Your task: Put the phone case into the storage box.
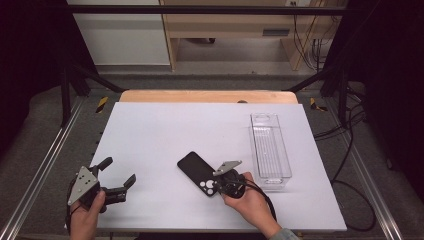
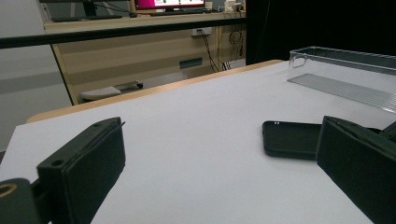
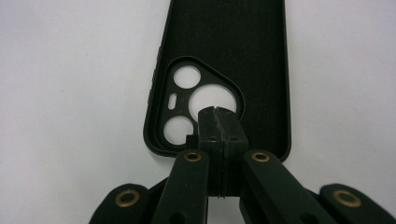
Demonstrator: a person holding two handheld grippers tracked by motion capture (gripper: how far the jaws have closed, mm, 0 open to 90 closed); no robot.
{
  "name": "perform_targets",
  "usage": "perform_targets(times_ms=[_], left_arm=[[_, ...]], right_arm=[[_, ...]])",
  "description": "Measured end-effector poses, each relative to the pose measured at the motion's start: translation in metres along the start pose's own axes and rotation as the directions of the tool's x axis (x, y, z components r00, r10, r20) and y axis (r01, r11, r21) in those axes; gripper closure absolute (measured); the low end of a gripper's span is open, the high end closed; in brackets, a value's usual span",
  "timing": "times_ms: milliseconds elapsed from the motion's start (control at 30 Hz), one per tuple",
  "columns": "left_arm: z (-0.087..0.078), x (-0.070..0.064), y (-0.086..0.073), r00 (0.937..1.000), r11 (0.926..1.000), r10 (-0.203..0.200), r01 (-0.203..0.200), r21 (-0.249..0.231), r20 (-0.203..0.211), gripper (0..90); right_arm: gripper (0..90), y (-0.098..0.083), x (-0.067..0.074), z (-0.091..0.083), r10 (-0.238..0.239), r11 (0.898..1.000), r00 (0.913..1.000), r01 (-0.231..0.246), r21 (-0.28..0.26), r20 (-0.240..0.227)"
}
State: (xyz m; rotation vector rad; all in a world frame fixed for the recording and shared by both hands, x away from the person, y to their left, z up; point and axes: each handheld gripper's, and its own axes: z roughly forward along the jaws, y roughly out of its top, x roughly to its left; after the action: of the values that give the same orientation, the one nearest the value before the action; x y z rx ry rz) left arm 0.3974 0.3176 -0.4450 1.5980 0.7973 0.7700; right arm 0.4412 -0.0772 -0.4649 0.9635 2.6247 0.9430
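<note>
Two tools work over a white desk (image 1: 160, 130). From the high view, the left tool (image 1: 116, 176) sits at the near left corner in a person's hand, its jaws spread wide with nothing between them. The right tool (image 1: 220, 181) is held near the middle of the near edge, resting on the near end of a black phone case (image 1: 196, 172) that lies flat and runs diagonally toward the far left. A clear plastic bin (image 1: 270, 150) stands to the right of the case, apart from it, its long side running near to far.

The right gripper view gives what the high view cannot: the right tool (image 3: 218, 116) has its jaws pressed together, tips meeting over the camera end of the phone case (image 3: 233, 51), at the edge of the largest round hole in the cut-out. Whether the tips pinch the case's rim or only rest on it I cannot tell. Desk surface shows white through the holes.

The left gripper view looks low across the desk (image 2: 196, 116): the spread pads (image 2: 88, 163) of the left tool (image 2: 224, 163) frame the far end of the phone case (image 2: 289, 137), well apart from it, with the clear plastic bin (image 2: 345, 58) beyond at the right.
</note>
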Motion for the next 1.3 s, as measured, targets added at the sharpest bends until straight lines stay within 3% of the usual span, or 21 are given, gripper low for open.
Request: perform_targets(times_ms=[600, 833, 1133, 1300], left_arm=[[0.001, -0.002, 0.000, 0.9999, 1.0000, 0.006, -0.006, 0.002, 0.009, 1.6], [0.002, -0.003, 0.001, 0.9999, 1.0000, 0.006, -0.006, 0.001, 0.010, 1.5], [0.005, -0.005, 0.001, 0.9993, 0.9996, 0.025, -0.026, 0.009, 0.028, 1.5], [0.005, -0.005, 0.001, 0.9993, 0.9996, 0.025, -0.026, 0.008, 0.029, 1.6]], right_arm=[[90.0, -0.033, 0.007, -0.026, -0.001, 1.000, 1.0000, 0.001, 0.002, -0.010], [90.0, -0.045, 0.007, -0.032, 0.018, 0.999, 0.9997, -0.018, -0.030, -0.016], [89.8, -0.047, 0.011, -0.032, -0.028, 0.999, 0.9996, 0.028, -0.047, 0.007], [78.1, -0.049, 0.012, -0.036, -0.033, 0.995, 0.9995, 0.032, -0.092, -0.002]])
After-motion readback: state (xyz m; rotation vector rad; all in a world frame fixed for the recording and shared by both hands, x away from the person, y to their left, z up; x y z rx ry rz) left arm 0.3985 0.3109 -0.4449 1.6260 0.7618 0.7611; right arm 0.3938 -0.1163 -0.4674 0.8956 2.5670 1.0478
